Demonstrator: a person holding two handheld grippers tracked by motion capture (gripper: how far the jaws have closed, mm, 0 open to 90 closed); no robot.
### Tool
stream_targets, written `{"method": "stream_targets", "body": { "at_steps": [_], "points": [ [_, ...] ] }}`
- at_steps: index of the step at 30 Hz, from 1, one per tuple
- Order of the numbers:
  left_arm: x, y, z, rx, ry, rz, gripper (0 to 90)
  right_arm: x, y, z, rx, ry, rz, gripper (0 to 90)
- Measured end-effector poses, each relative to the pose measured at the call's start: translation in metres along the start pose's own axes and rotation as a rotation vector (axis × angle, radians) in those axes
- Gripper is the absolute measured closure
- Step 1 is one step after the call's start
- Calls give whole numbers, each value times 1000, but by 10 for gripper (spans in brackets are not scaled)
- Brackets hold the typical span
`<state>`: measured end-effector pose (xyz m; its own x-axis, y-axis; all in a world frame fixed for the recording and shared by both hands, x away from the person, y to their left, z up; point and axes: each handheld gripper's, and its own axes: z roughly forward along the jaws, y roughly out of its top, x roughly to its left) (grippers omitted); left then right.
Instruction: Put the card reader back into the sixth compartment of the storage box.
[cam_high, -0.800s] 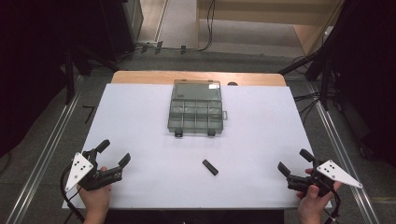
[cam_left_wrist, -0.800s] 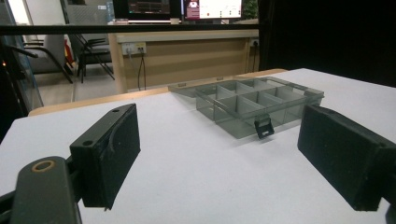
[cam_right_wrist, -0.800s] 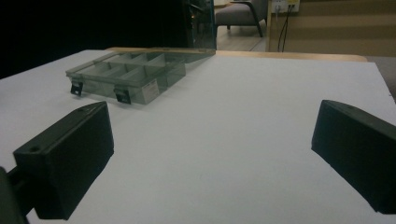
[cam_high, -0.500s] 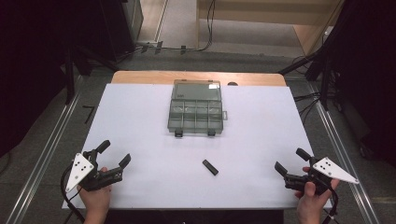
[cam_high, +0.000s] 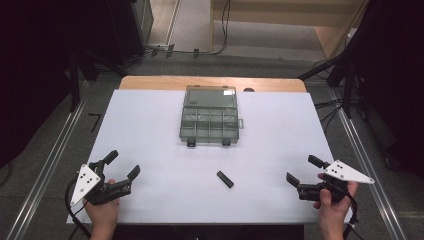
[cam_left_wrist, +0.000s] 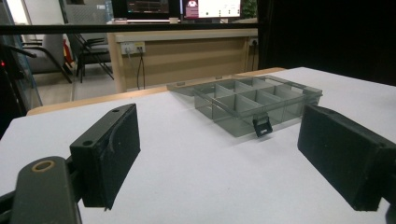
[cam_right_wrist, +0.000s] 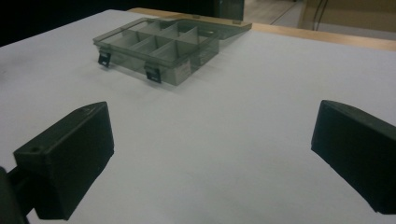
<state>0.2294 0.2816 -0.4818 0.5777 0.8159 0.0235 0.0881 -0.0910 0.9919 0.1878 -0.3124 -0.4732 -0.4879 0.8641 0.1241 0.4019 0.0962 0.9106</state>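
A clear grey compartment box (cam_high: 209, 120) lies with its lid folded back at the far middle of the white table (cam_high: 145, 130). It has two black latches on its near side. A small black bar (cam_high: 225, 179) lies flat in front of it. My left gripper (cam_high: 123, 163) rests at the near left corner, open and holding nothing. My right gripper (cam_high: 302, 168) sits at the near right, also open and holding nothing. In the left gripper view the box (cam_left_wrist: 252, 100) lies ahead between my wide jaws (cam_left_wrist: 224, 158). The right gripper view has the box (cam_right_wrist: 163, 44) far ahead on the left of its jaws (cam_right_wrist: 210, 154).
A wooden table edge (cam_high: 210, 82) runs behind the white sheet. Metal rails (cam_high: 45, 170) flank the table on both sides, and cables trail on the floor beyond it. Bare white surface lies between both grippers and the box.
My right gripper has slid a little to the left, toward the table's middle. The left gripper, the box and the black bar have stayed put.
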Motion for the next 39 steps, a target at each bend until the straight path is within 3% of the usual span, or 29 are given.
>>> {"method": "stream_targets", "body": {
  "at_steps": [4, 11, 16, 39],
  "points": [
    [0, 0, 0, 2, 0, 3, 132, 5, 6, 8, 58, 42, -14, 0],
    [0, 0, 0, 3, 4, 6, 132, 10, 13, 17, 89, 56, -35, 0],
    [-1, 0, 0, 3, 4, 8, 132, 14, 20, 25, 103, 90, -31, 0],
    [-1, 0, -1, -1, 4, 9, 132, 33, 40, 53, 207, 129, -87, 0]
  ]
}}
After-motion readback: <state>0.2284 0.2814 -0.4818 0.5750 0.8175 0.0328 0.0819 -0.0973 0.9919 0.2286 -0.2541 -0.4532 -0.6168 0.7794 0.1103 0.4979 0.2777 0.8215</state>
